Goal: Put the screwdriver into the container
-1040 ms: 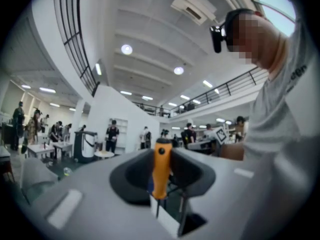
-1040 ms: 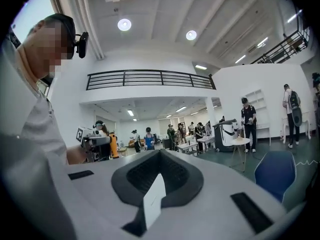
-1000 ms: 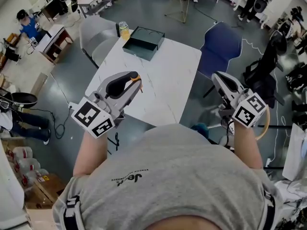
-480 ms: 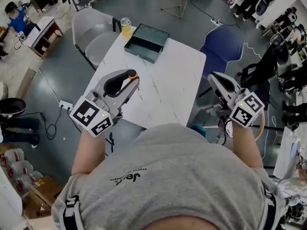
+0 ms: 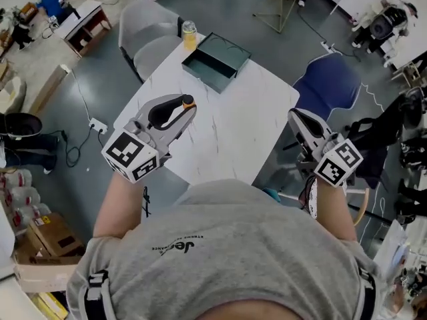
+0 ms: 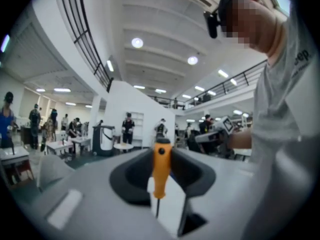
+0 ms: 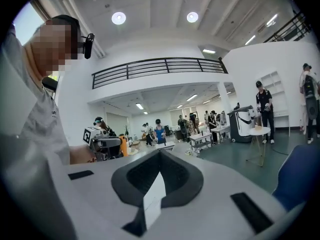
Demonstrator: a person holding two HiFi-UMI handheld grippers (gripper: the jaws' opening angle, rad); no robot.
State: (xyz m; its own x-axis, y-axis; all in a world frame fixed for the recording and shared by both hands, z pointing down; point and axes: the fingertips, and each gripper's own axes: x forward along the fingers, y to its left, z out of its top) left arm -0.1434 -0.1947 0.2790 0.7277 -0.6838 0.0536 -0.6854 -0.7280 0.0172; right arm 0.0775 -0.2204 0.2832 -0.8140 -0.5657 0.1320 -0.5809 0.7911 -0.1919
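Step in hand, as judged: carry to the box. Left gripper [image 5: 179, 111] is clamped on the orange-handled screwdriver [image 6: 161, 166], handle upright between the jaws, thin shaft hanging down. Dark green open metal box container [image 5: 203, 79] sits at the far end of the white marbled table [image 5: 233, 132], well apart from the tool, with a yellow-filled jar [image 5: 190, 33] just beside it. Right gripper [image 5: 298, 117] has its jaws together and holds nothing, off the table's right edge. Advice: bring the tool over the box mouth, lower the tip inside the walls, clear the jar, then release.
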